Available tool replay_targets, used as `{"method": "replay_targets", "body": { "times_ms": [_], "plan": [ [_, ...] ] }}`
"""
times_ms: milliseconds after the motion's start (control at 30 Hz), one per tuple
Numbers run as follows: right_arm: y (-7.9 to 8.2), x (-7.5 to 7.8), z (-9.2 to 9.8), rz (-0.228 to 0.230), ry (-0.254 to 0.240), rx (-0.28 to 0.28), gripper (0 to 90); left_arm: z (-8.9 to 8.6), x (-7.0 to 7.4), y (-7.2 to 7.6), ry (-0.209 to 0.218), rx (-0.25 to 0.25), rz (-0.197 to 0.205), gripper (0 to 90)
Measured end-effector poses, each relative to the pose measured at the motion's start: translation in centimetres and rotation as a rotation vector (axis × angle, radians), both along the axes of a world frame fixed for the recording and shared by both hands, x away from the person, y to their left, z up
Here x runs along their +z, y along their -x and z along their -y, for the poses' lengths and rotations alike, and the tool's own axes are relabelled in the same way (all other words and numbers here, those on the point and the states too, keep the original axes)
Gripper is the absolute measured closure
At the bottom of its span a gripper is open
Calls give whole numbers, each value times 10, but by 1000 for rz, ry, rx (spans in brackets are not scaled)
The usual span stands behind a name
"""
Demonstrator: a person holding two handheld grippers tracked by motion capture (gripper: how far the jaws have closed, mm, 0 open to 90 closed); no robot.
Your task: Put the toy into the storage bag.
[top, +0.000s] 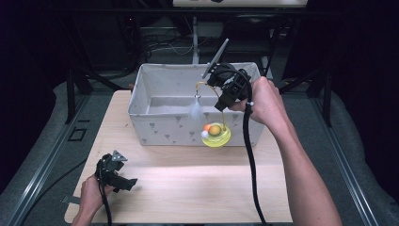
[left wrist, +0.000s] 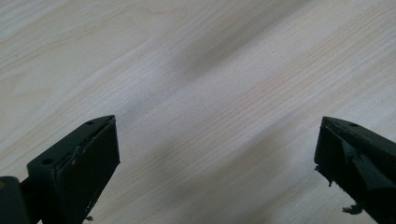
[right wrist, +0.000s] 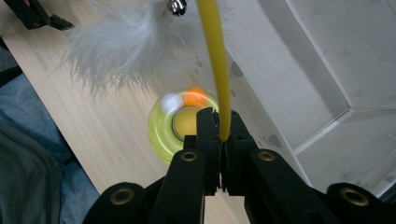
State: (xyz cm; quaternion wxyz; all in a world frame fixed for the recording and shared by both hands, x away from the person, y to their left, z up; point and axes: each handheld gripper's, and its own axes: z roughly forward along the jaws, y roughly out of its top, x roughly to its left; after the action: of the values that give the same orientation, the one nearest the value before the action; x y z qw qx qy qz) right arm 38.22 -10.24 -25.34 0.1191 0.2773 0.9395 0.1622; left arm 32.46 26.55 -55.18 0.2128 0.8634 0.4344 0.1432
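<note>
1. The right gripper (top: 221, 92) is held up in the air at the near right part of the fabric bin (top: 155, 123), with the person's right hand (top: 263, 101) wrapped around its body and its cable (top: 249, 155) trailing down over the table.
2. Its jaws are pressed together on the thin yellow wand (right wrist: 215, 65) of a cat toy; in the right gripper view the wand rises straight out from between the two black pads.
3. The toy's round yellow-green base (top: 216, 135) hangs below those jaws, in front of the bin's near wall and just above the wooden table (top: 188, 188). An orange ball (right wrist: 195, 98) and a white ball (right wrist: 171, 102) sit in its track, blurred.
4. A white feather tuft (top: 196, 112) with a small metal bell (right wrist: 177, 5) dangles from the wand's far end, beside the base and to the left of the right jaws in the high view.
5. The bin, pale grey with small dark prints, stands just behind the hanging toy; its inside shows beyond the right jaws.
6. The left gripper (top: 117, 176) rests low at the near left corner of the table, well apart from toy and bin, held by the left hand (top: 91, 195).
7. Its jaws stand wide apart with nothing between them, only bare wood grain under them in the left gripper view.
</note>
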Motion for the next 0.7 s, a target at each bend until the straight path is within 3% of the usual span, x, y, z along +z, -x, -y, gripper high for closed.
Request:
{"method": "replay_targets", "body": {
  "times_ms": [700],
  "plan": [
    [-8,34,-6,37,-17,-19,881,0,1,0,-10,-5,4,1]
  ]
}}
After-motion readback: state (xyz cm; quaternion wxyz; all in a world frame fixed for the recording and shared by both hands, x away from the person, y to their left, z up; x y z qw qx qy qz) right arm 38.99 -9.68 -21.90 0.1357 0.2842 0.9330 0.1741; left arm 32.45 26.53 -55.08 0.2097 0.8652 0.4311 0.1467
